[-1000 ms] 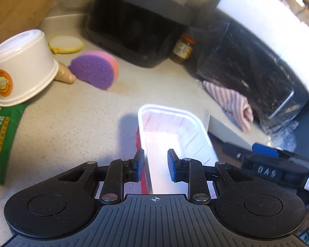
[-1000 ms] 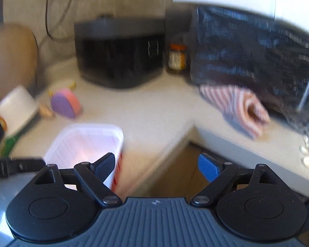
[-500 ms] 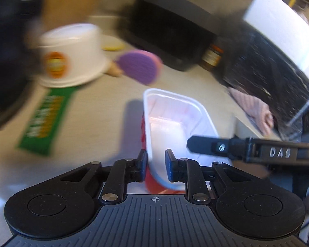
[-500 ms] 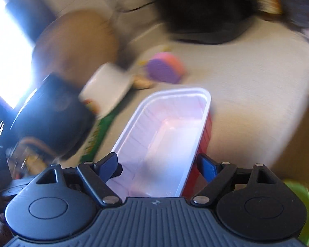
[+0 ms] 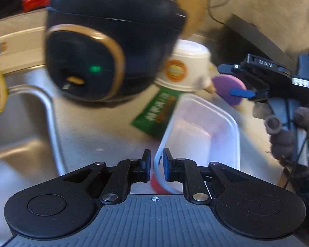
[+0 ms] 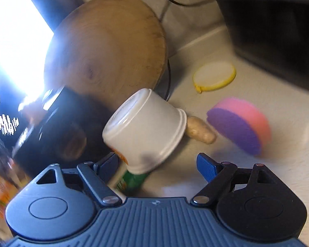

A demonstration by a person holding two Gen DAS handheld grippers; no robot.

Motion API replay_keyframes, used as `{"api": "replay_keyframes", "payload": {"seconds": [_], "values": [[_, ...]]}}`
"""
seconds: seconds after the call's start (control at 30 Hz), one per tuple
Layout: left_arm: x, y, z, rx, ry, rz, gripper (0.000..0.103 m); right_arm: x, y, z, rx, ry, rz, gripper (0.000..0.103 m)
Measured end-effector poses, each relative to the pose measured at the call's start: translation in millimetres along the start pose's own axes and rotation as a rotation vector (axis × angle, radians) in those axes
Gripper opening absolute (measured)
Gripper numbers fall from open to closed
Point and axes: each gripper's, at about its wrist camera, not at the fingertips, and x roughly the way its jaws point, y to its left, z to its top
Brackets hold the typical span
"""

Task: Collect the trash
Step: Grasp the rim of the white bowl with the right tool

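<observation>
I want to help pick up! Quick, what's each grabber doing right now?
Left gripper: its fingers have just been closing around the rim of the clear rectangular plastic tray.
Right gripper: open, holding nothing.

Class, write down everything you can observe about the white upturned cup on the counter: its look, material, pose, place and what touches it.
The white cup looks like thin glossy plastic, tapered, with a ridged rim and a round orange label. It sits upside down and tilted, base uppermost, its rim resting on a green packet. A piece of ginger lies against its rim, and a black cooker stands close beside it. The open right claw is just in front of it, not gripping it.
</observation>
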Motion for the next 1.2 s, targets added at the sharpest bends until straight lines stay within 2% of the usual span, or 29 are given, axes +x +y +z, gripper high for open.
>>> {"api": "replay_keyframes", "payload": {"seconds": [0.17, 0.23, 0.27, 0.33, 0.37, 0.4, 0.43, 0.47, 0.5, 0.63, 0.77, 1.0, 1.2], "values": [[-4.6, 7.1, -1.7, -0.043, 0.004, 0.002, 0.016, 49.6, -37.3, 1.9, 0.308, 0.030, 0.139, 0.085], [-5.1, 6.5, -3.1, -0.045, 0.011, 0.000, 0.016, 60.6, -46.9, 2.3, 0.407, 0.036, 0.206, 0.080], [-5.0, 4.9, -3.7, -0.045, 0.013, -0.002, 0.016, 60.5, -48.1, 3.7, 0.439, 0.024, 0.249, 0.075], [-5.9, 4.5, -5.6, -0.047, 0.014, -0.010, 0.016, 55.5, -42.8, 12.3, 0.441, -0.022, 0.341, 0.073], [-8.2, 6.7, -7.1, -0.047, 0.014, -0.015, 0.016, 52.9, -38.2, 17.8, 0.428, -0.045, 0.370, 0.073], [-8.8, 7.5, -8.1, -0.049, 0.015, -0.019, 0.016, 52.9, -33.0, 24.4, 0.415, -0.059, 0.387, 0.067], [-8.7, 7.4, -8.6, -0.050, 0.015, -0.022, 0.016, 54.9, -27.3, 31.5, 0.406, -0.064, 0.388, 0.063], [-8.4, 7.7, -9.1, -0.051, 0.016, -0.025, 0.016, 61.5, -19.6, 41.5, 0.403, -0.066, 0.380, 0.053], [-8.5, 8.1, -9.8, -0.054, 0.017, -0.030, 0.016, 66.2, -13.7, 48.9, 0.396, -0.066, 0.373, 0.047], [-8.8, 10.3, -11.7, -0.059, 0.024, -0.041, 0.016, 79.4, 10.7, 70.1, 0.339, -0.070, 0.346, 0.044], [-8.6, 12.3, -11.5, -0.060, 0.030, -0.046, 0.016, 86.1, 30.4, 79.9, 0.286, -0.038, 0.345, 0.013], [-4.6, 8.7, -11.1, -0.028, 0.045, -0.091, 0.016, 27.2, 38.4, 74.2, 0.208, -0.133, 0.351, 0.007], [8.2, -5.5, -7.9, 0.058, 0.072, -0.153, 0.016, -47.5, 27.2, 57.8, 0.196, -0.228, 0.288, 0.007]]}}
